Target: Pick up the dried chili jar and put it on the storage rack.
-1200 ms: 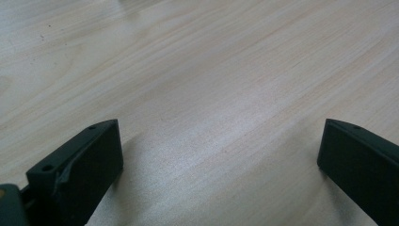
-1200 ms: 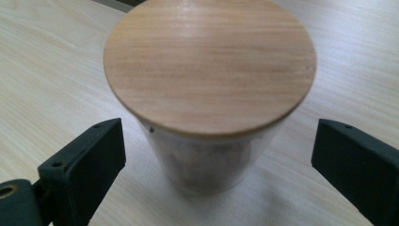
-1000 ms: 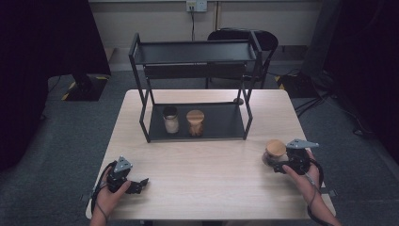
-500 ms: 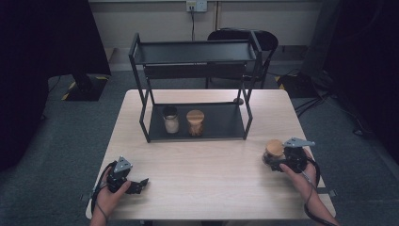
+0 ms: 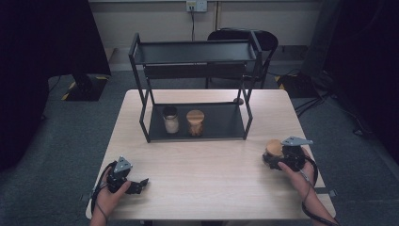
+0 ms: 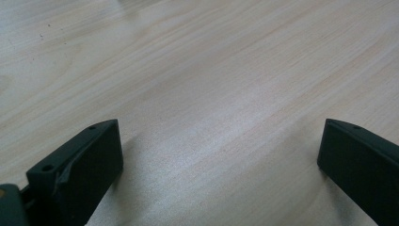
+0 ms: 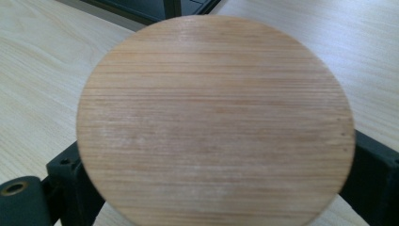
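Note:
A jar with a round wooden lid (image 5: 273,148) (image 7: 214,117) stands on the table (image 5: 207,165) near its right edge. My right gripper (image 5: 270,162) reaches around it from the right. Its jaws have just been closing and now sit tucked under the lid's rim on both sides, one finger (image 7: 66,181) at the left and the other at the right; the lid hides the pads. My left gripper (image 5: 140,184) (image 6: 219,160) rests near the table's front left corner, open, with bare wood between its jaws.
A black two-level rack (image 5: 197,52) stands at the back middle of the table. Its lower tray (image 5: 223,123) holds a dark-lidded jar (image 5: 170,120) and a wooden-lidded jar (image 5: 195,122). A chair (image 5: 266,40) stands behind the table.
The right hand has shifted slightly toward the jar, which has stayed where it was. The left hand has kept still.

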